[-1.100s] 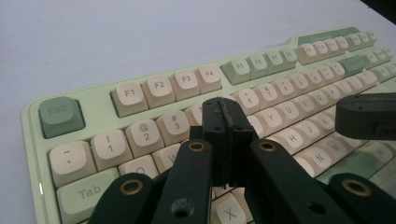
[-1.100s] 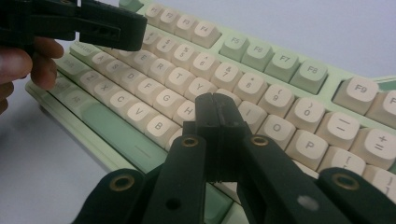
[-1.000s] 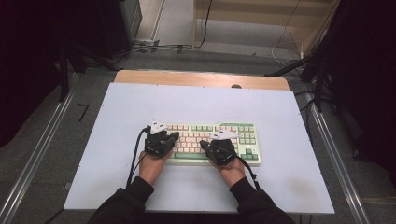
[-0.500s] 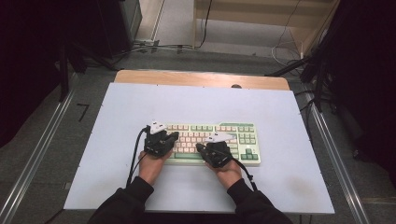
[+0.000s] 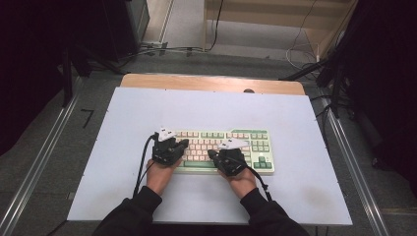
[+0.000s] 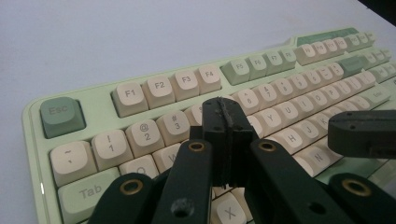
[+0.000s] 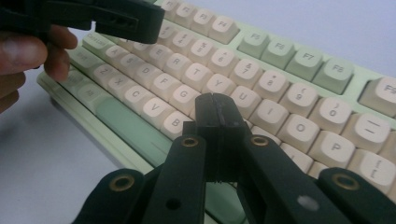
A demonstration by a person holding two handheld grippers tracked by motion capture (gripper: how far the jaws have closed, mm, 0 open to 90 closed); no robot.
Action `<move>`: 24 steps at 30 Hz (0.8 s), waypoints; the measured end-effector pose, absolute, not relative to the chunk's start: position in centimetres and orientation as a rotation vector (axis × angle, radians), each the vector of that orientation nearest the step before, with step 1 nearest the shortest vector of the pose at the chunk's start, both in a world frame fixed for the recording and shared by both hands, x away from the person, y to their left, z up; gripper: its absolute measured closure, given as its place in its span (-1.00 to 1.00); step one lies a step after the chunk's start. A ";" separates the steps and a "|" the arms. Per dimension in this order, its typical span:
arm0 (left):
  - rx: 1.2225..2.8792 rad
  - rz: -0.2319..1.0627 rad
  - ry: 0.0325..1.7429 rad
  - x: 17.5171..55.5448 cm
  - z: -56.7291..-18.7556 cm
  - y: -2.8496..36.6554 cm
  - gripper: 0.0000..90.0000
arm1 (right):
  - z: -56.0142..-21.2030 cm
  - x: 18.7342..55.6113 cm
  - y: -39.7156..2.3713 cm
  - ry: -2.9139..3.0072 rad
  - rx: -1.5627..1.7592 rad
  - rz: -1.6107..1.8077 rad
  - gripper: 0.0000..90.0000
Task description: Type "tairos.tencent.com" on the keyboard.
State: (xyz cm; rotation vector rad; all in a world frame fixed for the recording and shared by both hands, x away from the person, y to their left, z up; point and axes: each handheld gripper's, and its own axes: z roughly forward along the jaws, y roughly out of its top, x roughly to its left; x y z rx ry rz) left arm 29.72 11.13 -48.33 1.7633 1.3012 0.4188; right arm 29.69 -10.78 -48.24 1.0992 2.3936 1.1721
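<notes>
A pale green keyboard (image 5: 255,142) with cream and green keys lies on the white table top (image 5: 206,105), near the front. Both hands rest over it. My left gripper (image 5: 183,143) is shut, with nothing between its jaws; in the left gripper view its tips (image 6: 225,114) hover over the keyboard (image 6: 159,86) near the number row. My right gripper (image 5: 212,153) is also shut and empty, with its tips (image 7: 215,105) above the keyboard (image 7: 299,58) around the middle letter keys. The two grippers point towards each other, a short way apart.
A wooden strip (image 5: 196,82) runs along the table's far edge. Metal rails (image 5: 344,147) flank the table on the floor. Cables (image 5: 167,49) and dark equipment stand beyond the far side. White surface lies bare around the keyboard.
</notes>
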 end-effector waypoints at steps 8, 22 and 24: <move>1.768 0.416 1.297 29.7 -48.3 11.0 1.00 | -47.9 30.0 -11.7 2.366 1.127 1.175 0.94; 1.778 0.402 1.273 30.0 -48.2 9.7 1.00 | -47.5 30.2 -12.5 2.338 1.153 1.182 0.94; 1.782 0.401 1.270 30.2 -48.3 9.6 1.00 | -47.5 30.3 -12.6 2.339 1.155 1.179 0.95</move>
